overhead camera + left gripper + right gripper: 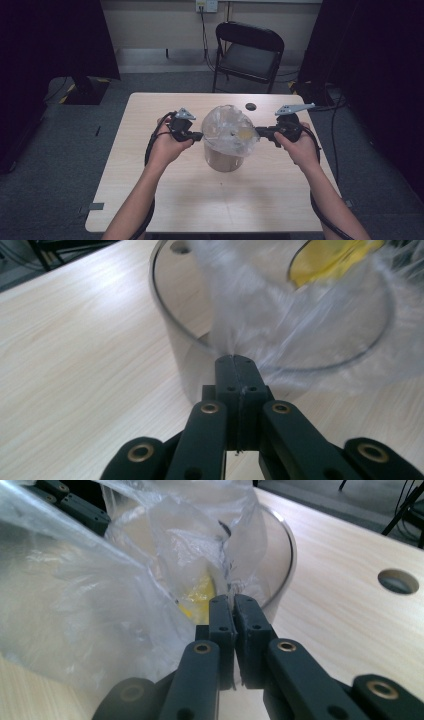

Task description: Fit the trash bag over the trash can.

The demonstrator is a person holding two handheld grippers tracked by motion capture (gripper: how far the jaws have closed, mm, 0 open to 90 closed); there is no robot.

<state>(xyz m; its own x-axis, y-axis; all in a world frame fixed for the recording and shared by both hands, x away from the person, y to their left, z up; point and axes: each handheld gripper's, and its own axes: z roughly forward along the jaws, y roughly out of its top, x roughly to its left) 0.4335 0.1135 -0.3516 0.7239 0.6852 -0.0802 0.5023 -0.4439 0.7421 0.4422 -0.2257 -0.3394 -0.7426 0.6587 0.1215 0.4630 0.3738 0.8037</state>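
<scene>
Left gripper [239, 362] pinched on plastic bag [280, 315], frame centre | I see clear container [185, 350] behind | yellow piece [325, 260] upper right | table [75, 365] left.

- Light wooden rectangular desk [165, 195] with a round black cable hole [250, 106].
- Black metal folding chair [248, 52] beyond it.
- Grey carpet floor [65, 150].
- White wall socket [206, 5].

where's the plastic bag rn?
High view: the plastic bag sits mid-table over the clear container, stretched between the left gripper and right gripper.
</scene>
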